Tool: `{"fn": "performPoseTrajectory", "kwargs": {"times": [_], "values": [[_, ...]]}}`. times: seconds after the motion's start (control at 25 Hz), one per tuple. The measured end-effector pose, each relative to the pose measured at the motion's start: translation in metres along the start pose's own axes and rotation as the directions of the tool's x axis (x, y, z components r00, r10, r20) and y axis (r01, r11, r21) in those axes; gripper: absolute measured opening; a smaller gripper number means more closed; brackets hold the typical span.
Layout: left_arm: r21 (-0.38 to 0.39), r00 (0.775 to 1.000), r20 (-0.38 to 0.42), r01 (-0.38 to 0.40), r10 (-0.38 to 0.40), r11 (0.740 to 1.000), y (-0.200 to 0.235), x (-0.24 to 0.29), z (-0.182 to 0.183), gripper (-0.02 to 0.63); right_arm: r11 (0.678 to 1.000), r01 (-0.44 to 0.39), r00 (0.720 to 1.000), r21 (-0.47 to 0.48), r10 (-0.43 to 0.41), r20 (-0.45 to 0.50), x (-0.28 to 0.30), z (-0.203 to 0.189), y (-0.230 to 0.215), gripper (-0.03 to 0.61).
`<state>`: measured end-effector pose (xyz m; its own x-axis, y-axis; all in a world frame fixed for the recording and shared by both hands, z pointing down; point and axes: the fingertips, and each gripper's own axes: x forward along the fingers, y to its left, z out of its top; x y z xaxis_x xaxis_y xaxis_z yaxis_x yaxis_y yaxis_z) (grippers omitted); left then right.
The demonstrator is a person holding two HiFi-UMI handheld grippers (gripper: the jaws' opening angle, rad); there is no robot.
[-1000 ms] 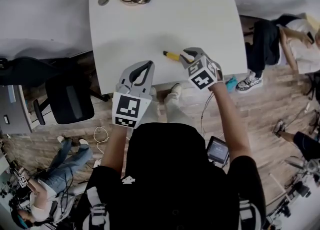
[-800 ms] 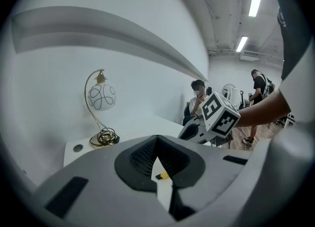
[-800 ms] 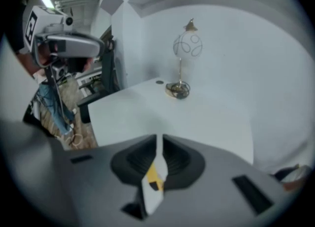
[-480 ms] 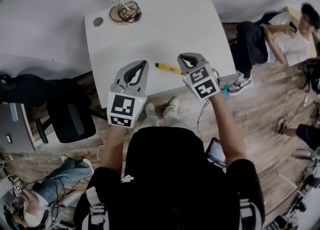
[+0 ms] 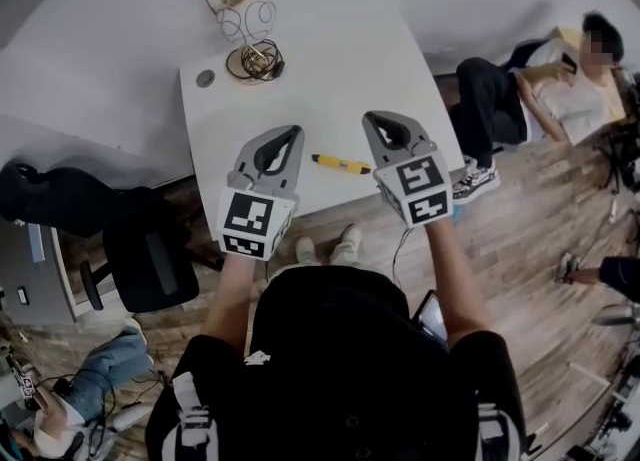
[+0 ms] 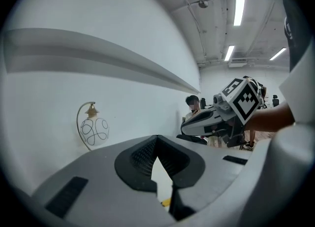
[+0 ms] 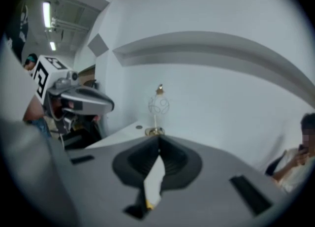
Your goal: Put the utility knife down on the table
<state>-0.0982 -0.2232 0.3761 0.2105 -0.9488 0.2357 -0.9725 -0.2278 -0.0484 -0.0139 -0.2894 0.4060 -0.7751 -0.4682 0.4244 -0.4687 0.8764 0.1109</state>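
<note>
Left tongs (image 5: 292, 132) and right tongs (image 5: 373, 118) are both pinched together and empty above the white bench (image 5: 330, 79). The yellow utility knife (image 5: 340, 163) lies on it, seen between them. A wire lamp (image 5: 245, 24) stands at eleven o'clock, with wood floor (image 5: 520, 249) at three.

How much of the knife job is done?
Done: the yellow knife lies flat on the white table, touching neither gripper. In hand: nothing; the left gripper and right gripper both have their jaws together and empty. Left: nothing that I can see; the job looks finished.
</note>
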Motion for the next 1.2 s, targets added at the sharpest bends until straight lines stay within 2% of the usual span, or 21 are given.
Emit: {"fn": "performPoseTrajectory", "kwargs": {"times": [0.44, 0.64, 0.92, 1.2], "values": [[0.076, 0.994, 0.113, -0.013, 0.004, 0.997, -0.003, -0.007, 0.061, 0.017, 0.997, 0.070, 0.975, -0.007, -0.067, 0.213, -0.049, 0.085, -0.003, 0.034], [0.095, 0.987, 0.162, -0.023, 0.007, 0.995, -0.006, -0.018, 0.090, 0.017, 0.996, 0.092, 0.942, -0.010, -0.084, 0.325, -0.072, 0.120, -0.002, 0.034], [0.123, 0.974, 0.227, -0.047, 0.018, 0.991, -0.011, -0.027, 0.116, 0.017, 0.994, 0.108, 0.921, -0.005, -0.098, 0.378, -0.091, 0.136, -0.002, 0.034], [0.097, 0.974, 0.226, -0.051, 0.027, 0.994, -0.014, -0.033, 0.117, 0.017, 0.996, 0.092, 0.915, -0.010, -0.081, 0.395, -0.096, 0.137, -0.001, 0.034]]}}
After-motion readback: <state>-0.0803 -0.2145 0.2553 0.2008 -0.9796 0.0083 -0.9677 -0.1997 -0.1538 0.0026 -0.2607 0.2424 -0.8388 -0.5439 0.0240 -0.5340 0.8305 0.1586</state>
